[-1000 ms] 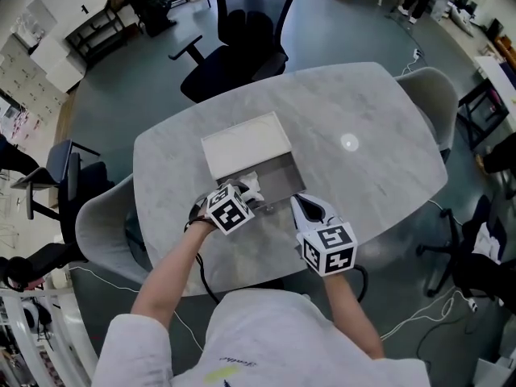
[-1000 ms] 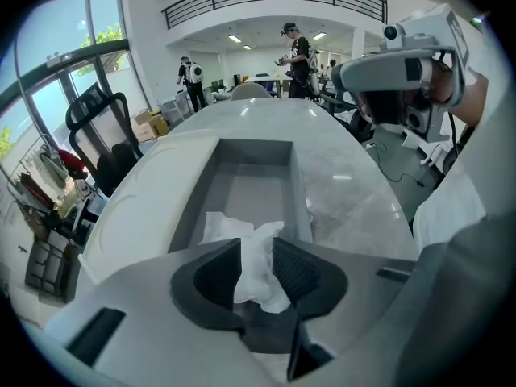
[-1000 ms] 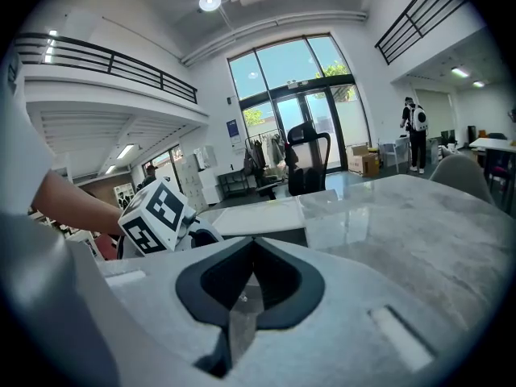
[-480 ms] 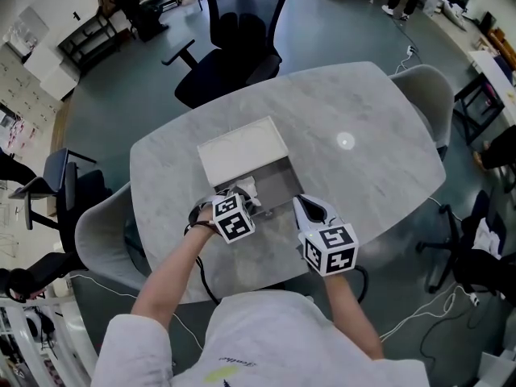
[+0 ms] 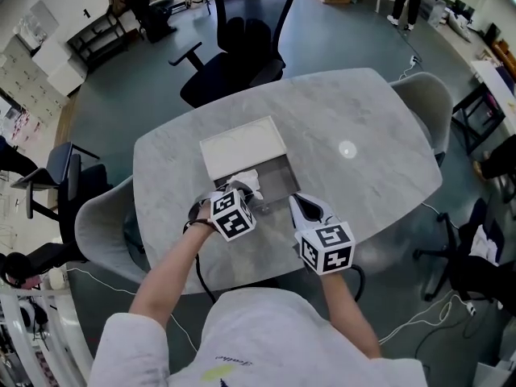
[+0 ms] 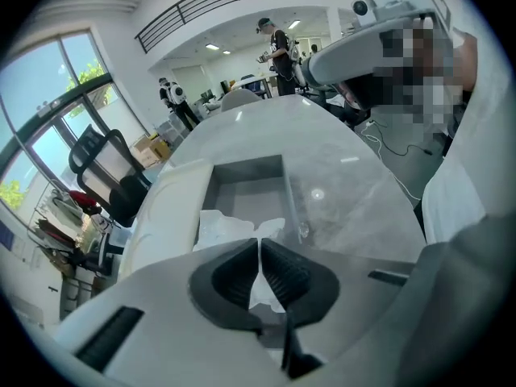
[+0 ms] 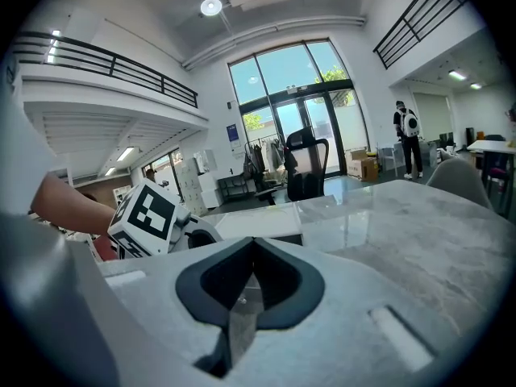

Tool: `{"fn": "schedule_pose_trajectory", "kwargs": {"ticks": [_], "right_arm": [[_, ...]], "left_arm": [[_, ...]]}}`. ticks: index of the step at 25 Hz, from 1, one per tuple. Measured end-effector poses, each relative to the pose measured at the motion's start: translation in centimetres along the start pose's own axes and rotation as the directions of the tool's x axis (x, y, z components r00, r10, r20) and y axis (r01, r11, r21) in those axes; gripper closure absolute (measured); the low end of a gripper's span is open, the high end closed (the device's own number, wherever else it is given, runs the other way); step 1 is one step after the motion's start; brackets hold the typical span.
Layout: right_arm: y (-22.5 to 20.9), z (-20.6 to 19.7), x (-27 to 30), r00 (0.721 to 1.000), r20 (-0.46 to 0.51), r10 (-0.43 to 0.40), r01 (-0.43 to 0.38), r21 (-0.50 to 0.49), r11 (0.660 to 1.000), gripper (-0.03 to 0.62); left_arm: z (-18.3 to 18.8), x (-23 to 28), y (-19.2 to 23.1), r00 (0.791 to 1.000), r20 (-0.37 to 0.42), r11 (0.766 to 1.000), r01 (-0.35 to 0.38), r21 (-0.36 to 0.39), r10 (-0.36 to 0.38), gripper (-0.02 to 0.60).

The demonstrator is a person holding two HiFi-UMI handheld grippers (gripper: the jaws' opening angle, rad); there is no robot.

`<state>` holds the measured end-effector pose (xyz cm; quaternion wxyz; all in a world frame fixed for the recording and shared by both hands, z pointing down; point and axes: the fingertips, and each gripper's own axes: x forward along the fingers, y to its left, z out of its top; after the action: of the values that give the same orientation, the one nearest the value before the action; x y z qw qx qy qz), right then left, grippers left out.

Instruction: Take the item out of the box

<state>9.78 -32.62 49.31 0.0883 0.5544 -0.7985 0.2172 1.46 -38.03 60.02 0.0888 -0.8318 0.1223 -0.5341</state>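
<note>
A shallow grey box (image 5: pixel 280 179) lies open on the marble table (image 5: pixel 355 111), its white lid (image 5: pixel 242 146) lying against its far left side. A crumpled white wrapped item (image 5: pixel 245 181) sits at the box's near left corner. My left gripper (image 5: pixel 246 194) is shut on this item; in the left gripper view the white item (image 6: pixel 228 226) runs down between the closed jaws (image 6: pixel 260 258) with the box (image 6: pixel 246 193) just beyond. My right gripper (image 5: pixel 297 205) hovers by the box's near right corner, shut, with nothing held (image 7: pixel 251 248).
A black office chair (image 5: pixel 242 39) stands at the table's far side, and grey chairs (image 5: pixel 431 95) flank it left and right. A bright light reflection (image 5: pixel 347 148) marks the tabletop right of the box. The left gripper's marker cube (image 7: pixel 145 214) shows in the right gripper view.
The left gripper stays closed on the white item at the box's near left corner, shifting only slightly. The right gripper has barely moved.
</note>
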Motion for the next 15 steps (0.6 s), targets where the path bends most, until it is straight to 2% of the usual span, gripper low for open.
{"fn": "schedule_pose_trajectory", "kwargs": {"ticks": [3,6,11,15], "right_arm": [[0.1,0.4,-0.8,1.000,0.015,0.007,-0.007,-0.010,1.000,0.589],[0.5,0.5,-1.9,0.999,0.025,0.020,-0.019,-0.027,0.999,0.589],[1.3,1.0,-3.7,0.998,0.042,0.045,-0.042,-0.063,0.997,0.589],[2.3,1.5,-4.9,0.996,0.062,0.062,-0.057,-0.091,0.994,0.589]], "left_arm": [[1.1,-1.2,0.0,0.998,0.033,0.999,-0.049,0.000,0.049,0.561],[2.3,-2.6,-0.1,0.993,0.071,0.995,-0.090,-0.035,0.092,0.561],[3.8,-5.7,-0.7,0.975,0.139,0.980,-0.157,-0.122,0.173,0.561],[4.4,-8.5,-1.1,0.952,0.185,0.954,-0.200,-0.224,0.243,0.561]]}}
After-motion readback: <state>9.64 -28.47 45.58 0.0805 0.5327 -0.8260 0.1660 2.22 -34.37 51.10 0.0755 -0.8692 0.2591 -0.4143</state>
